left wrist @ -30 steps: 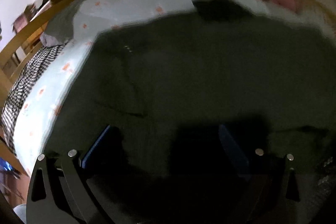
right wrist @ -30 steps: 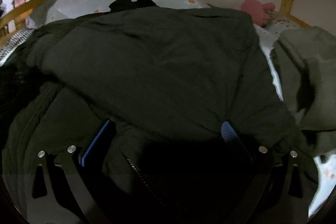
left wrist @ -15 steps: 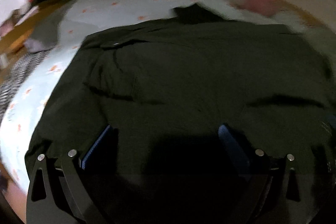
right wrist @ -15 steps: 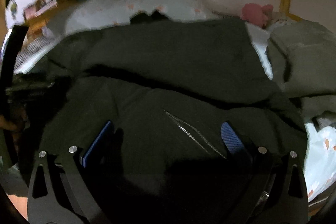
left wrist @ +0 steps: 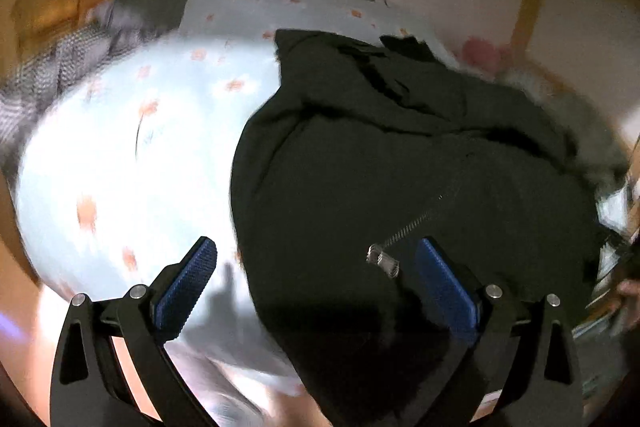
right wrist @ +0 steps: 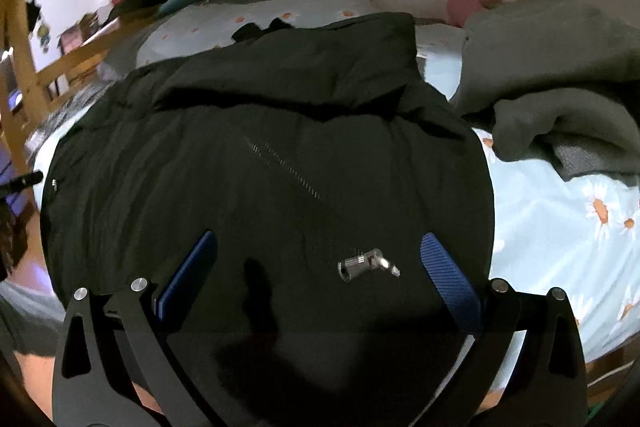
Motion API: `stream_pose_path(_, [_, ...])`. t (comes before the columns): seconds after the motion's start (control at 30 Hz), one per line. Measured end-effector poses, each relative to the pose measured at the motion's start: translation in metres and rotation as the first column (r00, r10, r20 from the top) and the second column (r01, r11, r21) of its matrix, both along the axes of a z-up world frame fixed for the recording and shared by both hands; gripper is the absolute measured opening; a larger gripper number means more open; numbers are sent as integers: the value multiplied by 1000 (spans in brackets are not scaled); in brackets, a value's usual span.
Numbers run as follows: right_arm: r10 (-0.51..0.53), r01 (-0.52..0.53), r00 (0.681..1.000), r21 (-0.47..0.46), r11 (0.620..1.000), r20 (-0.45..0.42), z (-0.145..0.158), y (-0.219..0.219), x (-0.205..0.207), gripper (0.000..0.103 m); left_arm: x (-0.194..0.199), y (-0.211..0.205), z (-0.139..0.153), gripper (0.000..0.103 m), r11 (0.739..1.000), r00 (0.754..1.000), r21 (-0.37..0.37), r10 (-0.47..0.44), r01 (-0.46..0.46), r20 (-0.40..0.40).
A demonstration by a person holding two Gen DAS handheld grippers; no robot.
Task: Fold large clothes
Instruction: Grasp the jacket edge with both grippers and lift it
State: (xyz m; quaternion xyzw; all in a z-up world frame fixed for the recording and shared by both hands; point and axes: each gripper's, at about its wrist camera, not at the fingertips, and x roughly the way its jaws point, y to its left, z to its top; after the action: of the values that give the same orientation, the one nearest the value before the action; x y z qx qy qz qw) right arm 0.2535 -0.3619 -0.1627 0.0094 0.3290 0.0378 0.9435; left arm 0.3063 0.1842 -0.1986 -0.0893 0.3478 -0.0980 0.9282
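Dim indoor light; the left wrist view is motion-blurred, perhaps worst toward ten o'clock; fisheye edges bend and darken.

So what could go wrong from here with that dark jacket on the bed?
Both tools, left and right, are open and hold nothing, so the puffy dark jacket may spring back out of its fold. The loose metal zipper pull lies between the right tool's fingers and might snag. The grey blanket bunched close by could get caught up in the next fold.

Left tongs (left wrist: 316, 279) and right tongs (right wrist: 318, 273) gape (both empty-handed).
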Motion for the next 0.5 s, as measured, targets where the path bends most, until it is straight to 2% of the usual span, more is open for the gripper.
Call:
stream_pose_path(0.03, [8, -8, 1000, -9, 1000, -1, -2, 0, -3, 100, -5, 8, -9, 98, 999, 1000, -39, 24, -24, -16])
stream_pose_path(0.13, [2, -2, 1000, -1, 1000, 21, -2, -3, -11, 100, -12, 13, -33, 98, 997, 995, -40, 57, -60, -79])
stream_pose_path(0.17, [-8, 8, 1000, 6, 1000, 26, -2, -7, -13, 100, -15, 13, -40, 98, 997, 995, -61, 48, -54, -93])
stream_pose_path(0.23, [-27, 26, 999, 24, 999, 33, -2, -16, -19, 100, -17, 9, -56, 98, 990, 990, -139, 0, -21, -144])
stream_pose_path(0.4, [-115, 112, 992, 67, 991, 45, 0, -48, -38, 100, -16, -6, -77, 98, 969, 970, -245, -91, 34, -225])
stream_pose_path(0.43, [-122, 118, 992, 97, 988, 36, -2, -58, -41, 100, -13, -11, -85, 98, 956, 956, -292, -119, 37, -268])
stream_pose_path(0.5, [-116, 119, 993, 165, 979, -25, -12, -75, -42, 100, -12, -16, -94, 98, 933, 944, -359, -146, 32, -296])
